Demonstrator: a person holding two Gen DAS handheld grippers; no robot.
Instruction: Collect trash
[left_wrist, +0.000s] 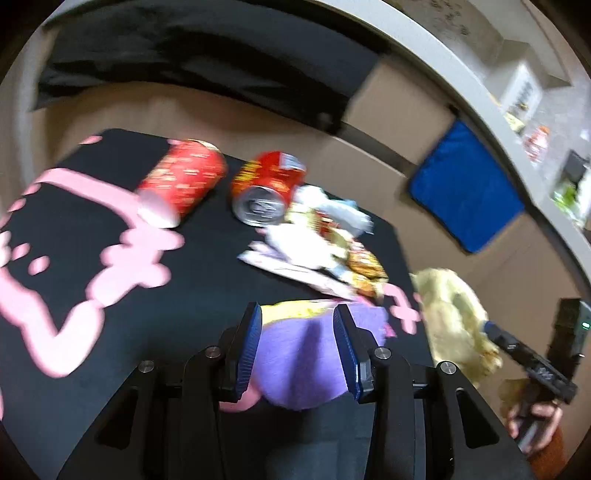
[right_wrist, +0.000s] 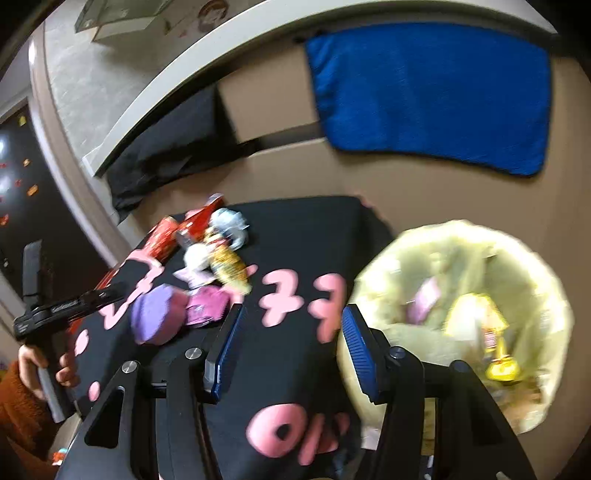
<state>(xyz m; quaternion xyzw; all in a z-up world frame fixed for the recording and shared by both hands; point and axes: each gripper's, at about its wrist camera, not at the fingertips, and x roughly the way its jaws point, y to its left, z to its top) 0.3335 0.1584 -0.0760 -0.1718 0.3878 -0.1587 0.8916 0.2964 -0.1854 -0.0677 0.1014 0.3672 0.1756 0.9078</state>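
While left claw (left_wrist: 297, 334) grips purple trash (left_wrist: 306, 362), right claw (right_wrist: 291, 347) gapes empty; yellow bag (right_wrist: 461, 266) at surface (right_wrist: 306, 229) edge slumps, your drop may miss.

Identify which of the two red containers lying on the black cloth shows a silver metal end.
The drink can, nearer the pile of wrappers, shows its silver end to the left wrist camera. The paper cup, left of it, shows a white base.

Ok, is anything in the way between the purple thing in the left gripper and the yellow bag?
Only the right gripper, open and empty. It hangs over the black cloth beside the yellow bag, between it and the purple thing. No trash lies on that stretch of cloth.
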